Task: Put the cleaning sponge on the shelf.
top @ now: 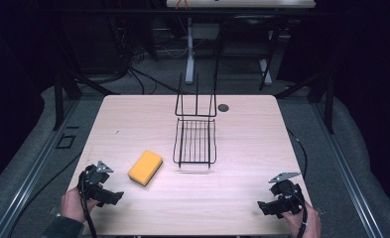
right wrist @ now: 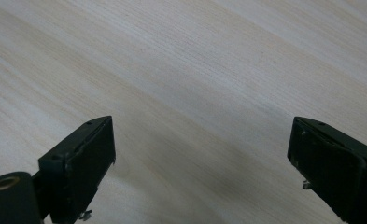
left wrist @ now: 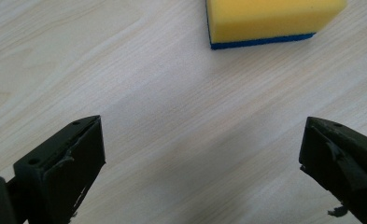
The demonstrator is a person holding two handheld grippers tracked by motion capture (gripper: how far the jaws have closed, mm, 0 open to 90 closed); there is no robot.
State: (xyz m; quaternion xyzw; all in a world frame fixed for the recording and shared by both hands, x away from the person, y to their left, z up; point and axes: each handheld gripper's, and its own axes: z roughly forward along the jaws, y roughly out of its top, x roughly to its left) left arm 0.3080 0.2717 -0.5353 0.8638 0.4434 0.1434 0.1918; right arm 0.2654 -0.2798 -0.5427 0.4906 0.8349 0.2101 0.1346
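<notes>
A yellow sponge (top: 145, 167) with a blue underside lies on the pale wooden table (top: 242, 134), left of centre. In the left gripper view the sponge (left wrist: 270, 21) sits ahead and to the right of the jaws. My left gripper (top: 114, 197) rests at the front left corner, held by a hand, a short way from the sponge; its jaws (left wrist: 202, 140) stand wide apart over bare wood. My right gripper (top: 263, 208) is at the front right corner, open too, with only tabletop between its jaws (right wrist: 202, 135).
A black wire rack (top: 195, 134) with an upright back stands at the table's middle, just right of the sponge. A small dark round spot (top: 224, 107) lies beyond it. Dark floor, cables and a desk frame (top: 190, 49) surround the table.
</notes>
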